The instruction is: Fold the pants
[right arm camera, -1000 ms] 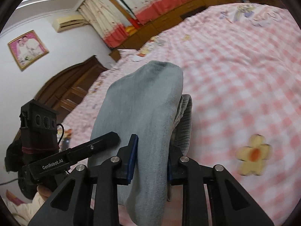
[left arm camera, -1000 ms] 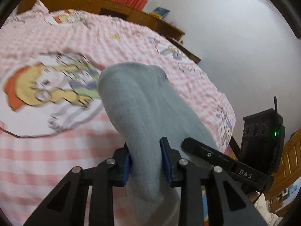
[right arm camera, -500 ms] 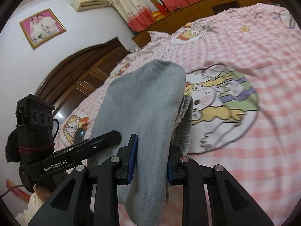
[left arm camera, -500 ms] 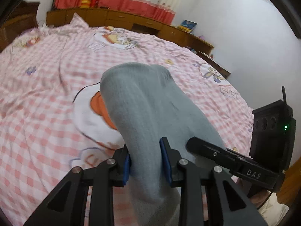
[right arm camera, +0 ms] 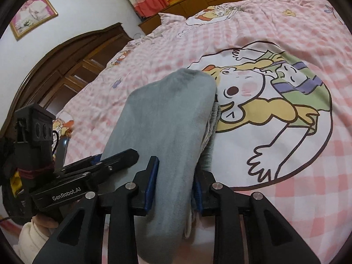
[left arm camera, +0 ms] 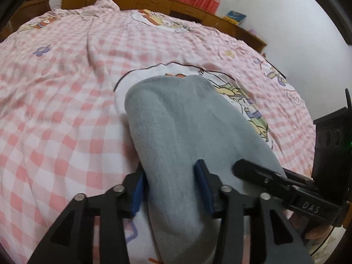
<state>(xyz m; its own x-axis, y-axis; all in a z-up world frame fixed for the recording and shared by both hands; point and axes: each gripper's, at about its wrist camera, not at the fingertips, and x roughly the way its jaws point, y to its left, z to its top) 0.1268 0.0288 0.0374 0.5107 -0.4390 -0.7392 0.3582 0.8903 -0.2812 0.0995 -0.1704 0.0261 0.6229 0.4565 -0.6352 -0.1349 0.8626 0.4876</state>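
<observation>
We hold the grey pants [left arm camera: 187, 136] above the bed [left arm camera: 66, 101]. The left gripper [left arm camera: 171, 187] and right gripper [right arm camera: 173, 182] each have the fingers [left arm camera: 203, 184] closed tight on a bunched fold, over the cartoon print [right arm camera: 275, 92].

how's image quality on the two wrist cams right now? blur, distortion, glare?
Left wrist: bedspread checks smeared by motion blur, the grey pants and left gripper sharper; strong fisheye curve, dark corners. Right wrist: crisper, cartoon print lines clean, pants in the right gripper sharp; same vignette. Soft light, no glare in either view.
</observation>
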